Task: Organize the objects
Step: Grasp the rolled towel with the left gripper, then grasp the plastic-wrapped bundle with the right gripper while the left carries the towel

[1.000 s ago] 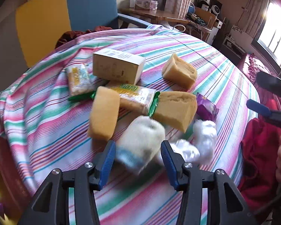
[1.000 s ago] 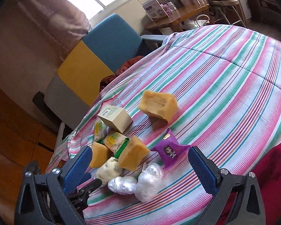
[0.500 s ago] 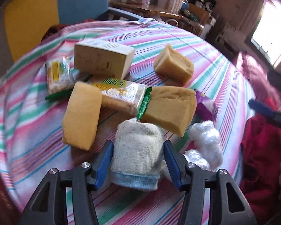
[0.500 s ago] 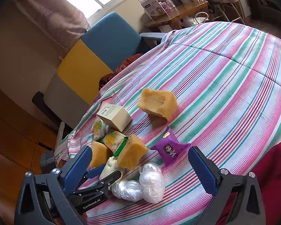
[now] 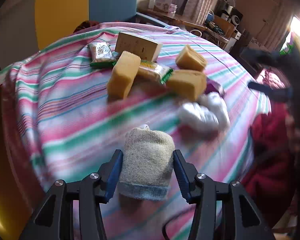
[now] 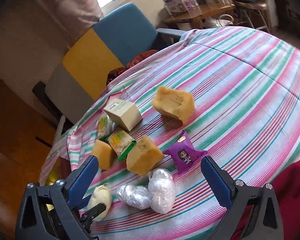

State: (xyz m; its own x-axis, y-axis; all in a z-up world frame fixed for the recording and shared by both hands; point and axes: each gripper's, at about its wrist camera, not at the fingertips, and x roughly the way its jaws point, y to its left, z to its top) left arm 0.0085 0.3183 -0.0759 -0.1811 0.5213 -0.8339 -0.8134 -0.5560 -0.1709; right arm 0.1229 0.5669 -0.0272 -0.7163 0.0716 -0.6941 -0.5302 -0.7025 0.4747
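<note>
Rolled sock [image 5: 148,160], now pulled clear of the sponge-and-packet cluster [image 5: 156,74], clamped between closing left gripper [image 5: 148,172] fingers; right gripper [image 6: 150,182] fingers wide, empty; relocation underway.

Tablecloth [image 6: 240,84]: striped pink, green and white, covered the round table, creased at the far-left edge.
Chair [image 6: 126,34]: blue back, stood at the table's far side.
Panels [image 5: 62,12]: yellow then grey, just left of the chair.
Side table [image 6: 206,12]: wooden, behind, carried a white box [image 6: 171,2].
Red cloth [image 5: 274,156]: hung at the table's near-right edge.
</note>
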